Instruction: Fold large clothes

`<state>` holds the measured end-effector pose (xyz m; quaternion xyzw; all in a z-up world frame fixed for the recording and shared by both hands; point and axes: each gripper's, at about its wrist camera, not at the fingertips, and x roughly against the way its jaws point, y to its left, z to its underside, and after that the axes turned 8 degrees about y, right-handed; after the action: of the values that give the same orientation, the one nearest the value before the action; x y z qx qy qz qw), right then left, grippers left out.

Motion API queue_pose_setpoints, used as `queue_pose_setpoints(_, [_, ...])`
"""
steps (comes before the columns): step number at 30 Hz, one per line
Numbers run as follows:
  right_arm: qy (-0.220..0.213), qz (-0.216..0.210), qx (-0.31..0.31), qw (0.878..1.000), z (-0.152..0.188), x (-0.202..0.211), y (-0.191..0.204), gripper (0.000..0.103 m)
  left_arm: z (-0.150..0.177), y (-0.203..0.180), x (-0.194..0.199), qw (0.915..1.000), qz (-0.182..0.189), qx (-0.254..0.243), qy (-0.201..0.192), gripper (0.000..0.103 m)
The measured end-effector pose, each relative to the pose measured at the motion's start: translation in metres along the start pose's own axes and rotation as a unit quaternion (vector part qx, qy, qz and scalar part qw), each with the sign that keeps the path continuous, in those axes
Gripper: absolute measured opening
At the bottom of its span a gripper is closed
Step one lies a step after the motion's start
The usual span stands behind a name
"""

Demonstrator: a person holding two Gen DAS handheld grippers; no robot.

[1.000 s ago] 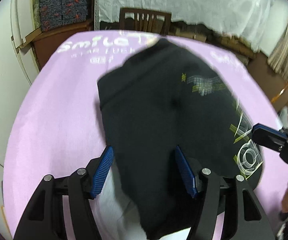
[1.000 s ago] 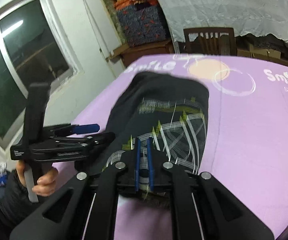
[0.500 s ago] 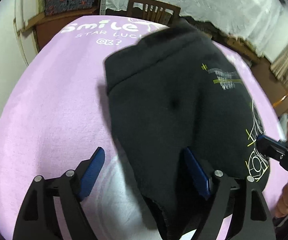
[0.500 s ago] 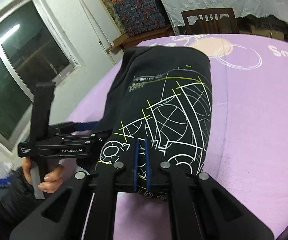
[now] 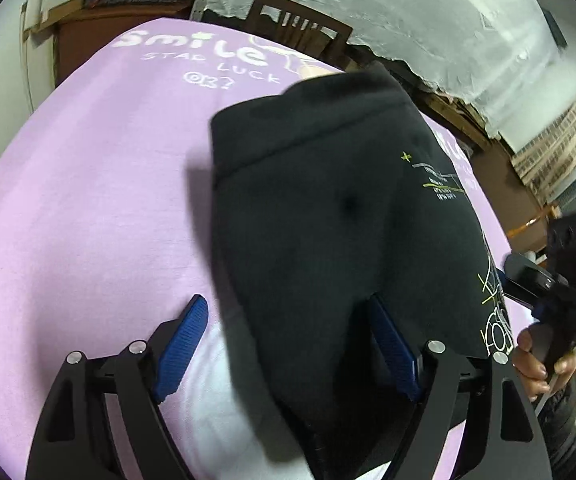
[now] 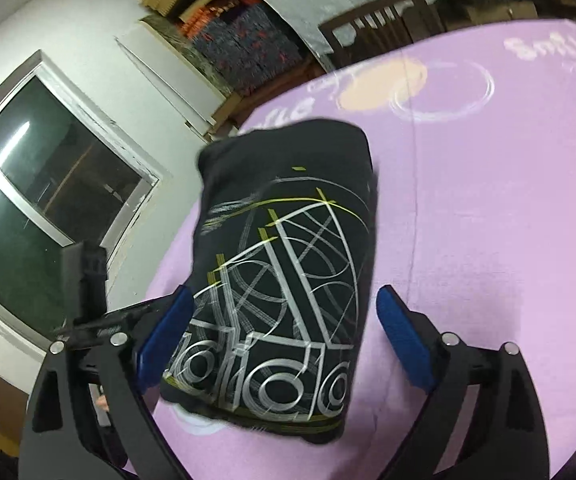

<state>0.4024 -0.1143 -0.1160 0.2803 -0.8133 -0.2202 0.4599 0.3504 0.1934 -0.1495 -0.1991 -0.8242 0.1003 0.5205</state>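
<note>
The right gripper point(image 6: 284, 336) has just sprung apart, releasing the folded shirt point(image 6: 288, 248) onto the purple cloth point(image 6: 487, 208); the left gripper point(image 5: 288, 344) gapes too, so this fold looks finished

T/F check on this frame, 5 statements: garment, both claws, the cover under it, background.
1. The black garment lies folded on the purple cover. True.
2. The right claw is clamped shut on the garment. False: its jaws have just been opening and stand wide; the cloth lies between the blue pads with a gap on the right side.
3. The left claw is open. True.
4. The garment's print is red. False: the line graphic is white and yellow.
5. A wooden chair stands beyond the far edge of the cover. True.
</note>
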Motion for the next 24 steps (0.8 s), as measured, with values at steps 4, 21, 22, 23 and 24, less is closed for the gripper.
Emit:
queue_pose_setpoints(4, [0.027,-0.022,-0.007,0.999,-0.006,-0.026,-0.004,0.097,-0.006,-0.004,-0.006,1.0000,0.003,0.002,-0.001,0.082])
queue_pose_setpoints(21, [0.033,-0.121,-0.059,0.990,-0.011,-0.045,-0.020,0.073,-0.014,-0.038,-0.009,0.9983,-0.046,-0.033,-0.012,0.061])
queue_pose_setpoints(22, [0.032,-0.129,-0.068,0.989,-0.010,-0.044,-0.022,0.072,-0.015,-0.041,-0.009,0.9983,-0.047,-0.033,-0.015,0.060])
queue_pose_setpoints(23, [0.031,-0.136,-0.074,0.987,-0.010,-0.043,-0.024,0.071,-0.016,-0.044,-0.008,0.9983,-0.046,-0.033,-0.017,0.058])
queue_pose_setpoints(24, [0.029,-0.148,-0.082,0.985,-0.010,-0.041,-0.025,0.070,-0.015,-0.048,-0.005,0.9983,-0.044,-0.033,-0.021,0.057])
